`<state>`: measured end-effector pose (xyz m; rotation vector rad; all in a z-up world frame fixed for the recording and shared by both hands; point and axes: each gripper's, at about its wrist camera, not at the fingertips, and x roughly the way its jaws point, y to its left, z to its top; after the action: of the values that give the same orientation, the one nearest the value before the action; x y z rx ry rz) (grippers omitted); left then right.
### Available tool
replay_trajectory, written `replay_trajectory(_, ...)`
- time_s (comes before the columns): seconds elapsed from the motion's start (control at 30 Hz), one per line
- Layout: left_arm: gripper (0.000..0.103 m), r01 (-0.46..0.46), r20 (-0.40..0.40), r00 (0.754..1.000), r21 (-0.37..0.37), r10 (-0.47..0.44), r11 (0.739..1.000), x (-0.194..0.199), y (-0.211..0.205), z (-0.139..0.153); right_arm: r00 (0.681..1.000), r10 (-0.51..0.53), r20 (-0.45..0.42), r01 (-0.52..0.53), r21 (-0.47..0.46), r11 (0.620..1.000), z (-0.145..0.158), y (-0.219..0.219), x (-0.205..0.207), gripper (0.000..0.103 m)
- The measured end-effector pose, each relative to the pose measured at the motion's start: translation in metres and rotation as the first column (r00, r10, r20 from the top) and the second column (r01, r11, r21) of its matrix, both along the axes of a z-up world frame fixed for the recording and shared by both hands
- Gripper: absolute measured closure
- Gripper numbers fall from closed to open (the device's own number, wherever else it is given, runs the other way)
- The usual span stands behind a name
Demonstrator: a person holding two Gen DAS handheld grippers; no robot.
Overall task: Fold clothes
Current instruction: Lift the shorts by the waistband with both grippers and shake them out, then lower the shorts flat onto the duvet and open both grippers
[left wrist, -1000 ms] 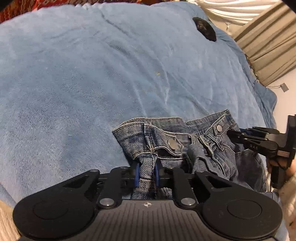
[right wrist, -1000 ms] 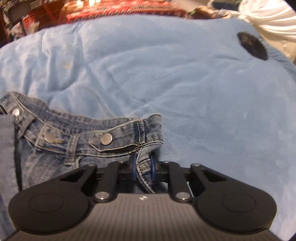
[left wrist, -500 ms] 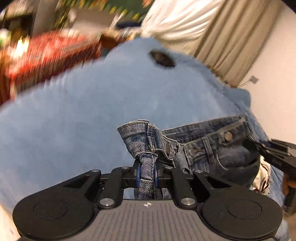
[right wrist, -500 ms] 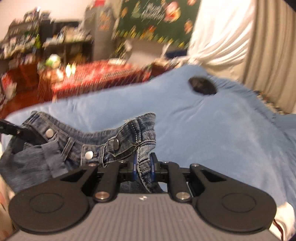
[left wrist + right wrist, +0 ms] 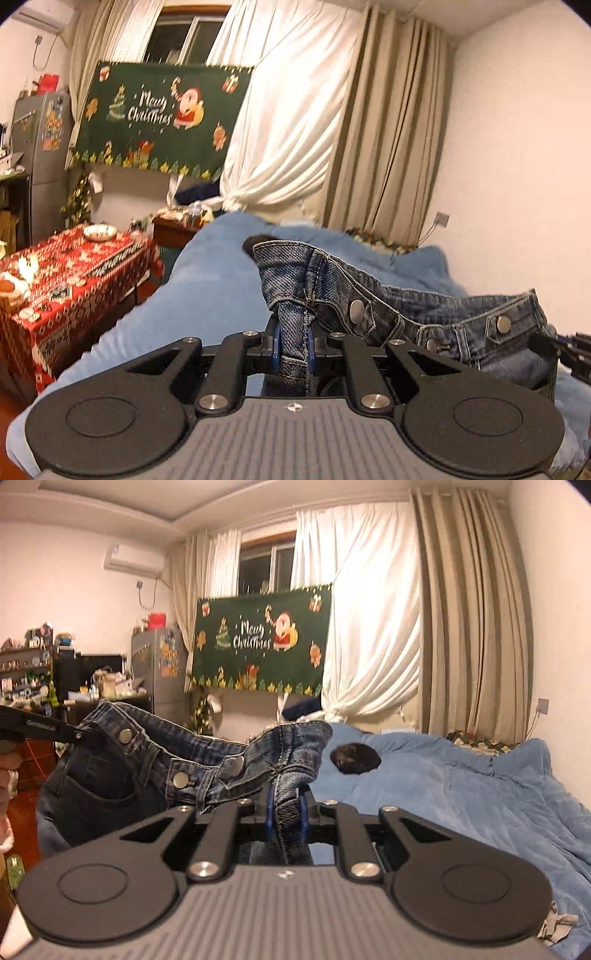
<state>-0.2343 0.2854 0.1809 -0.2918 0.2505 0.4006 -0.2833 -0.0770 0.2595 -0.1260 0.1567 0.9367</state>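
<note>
Presently, as found:
Left claw (image 5: 292,347): mine, clenched on one end of the jeans (image 5: 402,314) waistband.
Right claw (image 5: 287,812): clenched on the other end.
Jeans: held up above the bed (image 5: 461,775), waistband slack between claws.
Progress: no fold visible; folding remains, in my judgement.

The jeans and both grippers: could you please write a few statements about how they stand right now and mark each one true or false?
1. The left gripper is shut on the jeans at one end of the waistband. True.
2. The right gripper is open and holds nothing. False: it is shut on the jeans' other waistband end.
3. The jeans lie flat on the blue blanket. False: they hang between the two grippers, held up by the waistband.
4. A dark object rests on the blanket. True.
5. The banner on the wall is red. False: it is green.
</note>
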Motion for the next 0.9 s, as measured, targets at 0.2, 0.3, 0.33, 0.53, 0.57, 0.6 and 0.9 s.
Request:
replay_trajectory(0.2, 0.091, 0.002, -0.032, 0.999, 0.004, -0.002, 1.0, 0.013, 0.001, -0.001, 0.999, -0.017, -0.045, 0.018, 0.017, 1.0, 0.002, -0.024, -0.01, 0.089)
replay_trajectory(0.3, 0.09, 0.002, -0.09, 0.996, -0.01, -0.003, 1.0, 0.044, 0.016, -0.023, 0.996, -0.036, -0.087, 0.036, 0.005, 0.999, -0.015, -0.016, 0.014, 0.089)
replay_trajectory(0.33, 0.09, 0.001, -0.111, 0.994, -0.013, -0.002, 1.0, 0.056, 0.022, -0.033, 0.994, -0.048, -0.1, 0.048, -0.004, 0.999, -0.024, -0.011, 0.026, 0.089)
replay_trajectory(0.53, 0.09, -0.022, -0.256, 0.967, -0.06, 0.006, 0.998, 0.151, 0.065, -0.103, 0.967, -0.105, -0.232, 0.092, -0.068, 0.993, -0.1, 0.042, 0.126, 0.089)
replay_trajectory(0.57, 0.09, -0.028, -0.283, 0.959, -0.071, 0.007, 0.997, 0.17, 0.074, -0.116, 0.961, -0.112, -0.254, 0.093, -0.084, 0.992, -0.112, 0.05, 0.144, 0.089)
replay_trajectory(0.6, 0.09, -0.035, -0.309, 0.951, -0.082, 0.008, 0.996, 0.188, 0.082, -0.129, 0.958, -0.121, -0.26, 0.097, -0.102, 0.99, -0.125, 0.059, 0.159, 0.089)
replay_trajectory(0.9, 0.09, -0.036, -0.4, 0.916, -0.12, -0.015, 0.992, 0.319, 0.136, -0.192, 0.926, -0.179, -0.331, 0.139, -0.14, 0.98, -0.209, 0.109, 0.301, 0.089)
